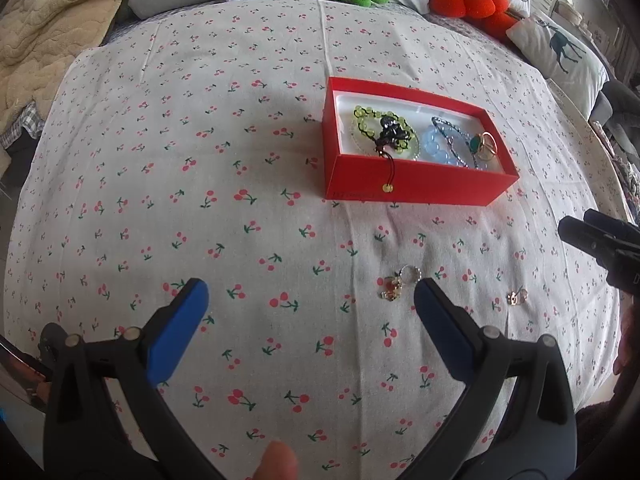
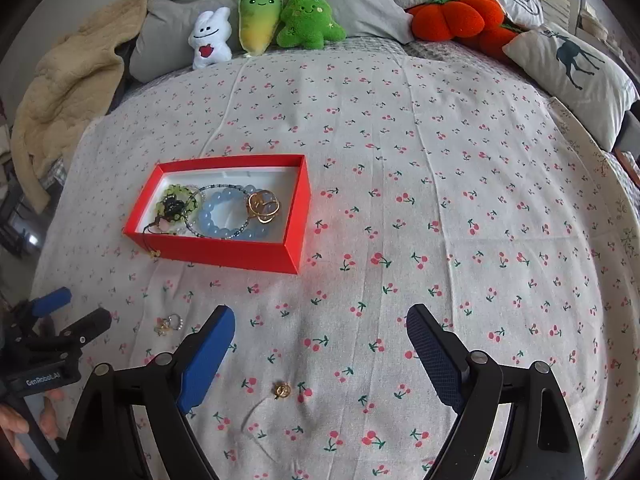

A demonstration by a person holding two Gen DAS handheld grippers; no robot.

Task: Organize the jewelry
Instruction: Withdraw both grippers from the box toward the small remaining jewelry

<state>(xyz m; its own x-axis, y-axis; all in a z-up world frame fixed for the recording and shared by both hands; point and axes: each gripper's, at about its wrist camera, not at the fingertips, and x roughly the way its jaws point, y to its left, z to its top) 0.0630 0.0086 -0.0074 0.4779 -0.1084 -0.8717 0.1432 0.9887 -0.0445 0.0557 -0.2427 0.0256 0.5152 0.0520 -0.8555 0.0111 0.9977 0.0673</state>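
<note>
A red box (image 1: 412, 182) (image 2: 228, 250) on the cherry-print sheet holds a green bead bracelet (image 1: 384, 130) (image 2: 176, 204), a blue bead bracelet (image 1: 440, 148) (image 2: 228, 212) and gold rings (image 1: 486, 146) (image 2: 264, 206). A beaded ring with a charm (image 1: 400, 282) (image 2: 170, 324) lies on the sheet just left of my left gripper's right finger. A small gold earring (image 1: 517, 296) (image 2: 282, 390) lies between my right gripper's fingers, near the left one. My left gripper (image 1: 310, 300) is open and empty. My right gripper (image 2: 320, 328) is open and empty.
Plush toys (image 2: 264, 24), an orange pumpkin cushion (image 2: 456, 18) and a deer pillow (image 2: 576, 76) line the head of the bed. A beige blanket (image 2: 68, 92) lies at the far left. The right gripper shows at the left wrist view's right edge (image 1: 600, 240).
</note>
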